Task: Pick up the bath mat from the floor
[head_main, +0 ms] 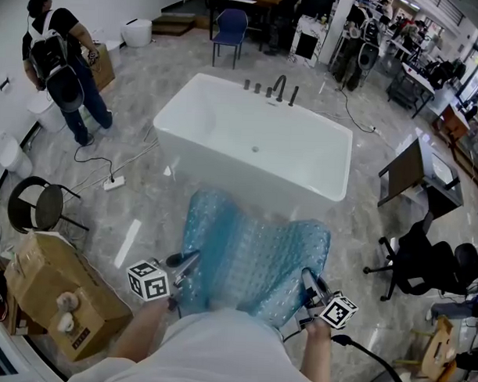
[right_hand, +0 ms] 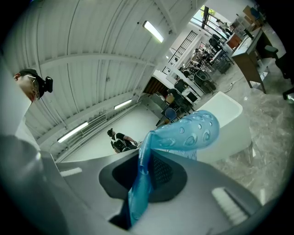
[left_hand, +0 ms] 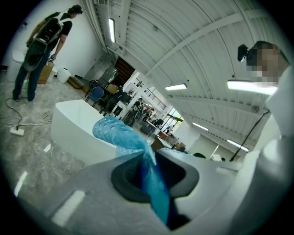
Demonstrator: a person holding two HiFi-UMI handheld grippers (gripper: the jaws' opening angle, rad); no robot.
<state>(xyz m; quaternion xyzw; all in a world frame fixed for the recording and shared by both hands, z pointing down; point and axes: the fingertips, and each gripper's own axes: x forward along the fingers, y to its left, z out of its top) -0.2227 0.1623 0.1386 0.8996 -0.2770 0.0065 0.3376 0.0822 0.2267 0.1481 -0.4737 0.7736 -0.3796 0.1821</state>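
Note:
The bath mat (head_main: 248,253) is translucent blue with a bubbled surface. It hangs spread between my two grippers, off the floor, just in front of the white bathtub (head_main: 256,140). My left gripper (head_main: 191,263) is shut on its left edge, and the blue mat (left_hand: 149,176) shows pinched between the jaws in the left gripper view. My right gripper (head_main: 308,276) is shut on the right edge, where the mat (right_hand: 140,183) is clamped and its free corner flops over the jaws.
A person with a backpack (head_main: 60,59) stands at the far left. A cardboard box (head_main: 59,293) sits at the lower left beside a round black chair (head_main: 35,205). A power strip with a cable (head_main: 112,183) lies on the floor. Office chairs (head_main: 428,267) stand to the right.

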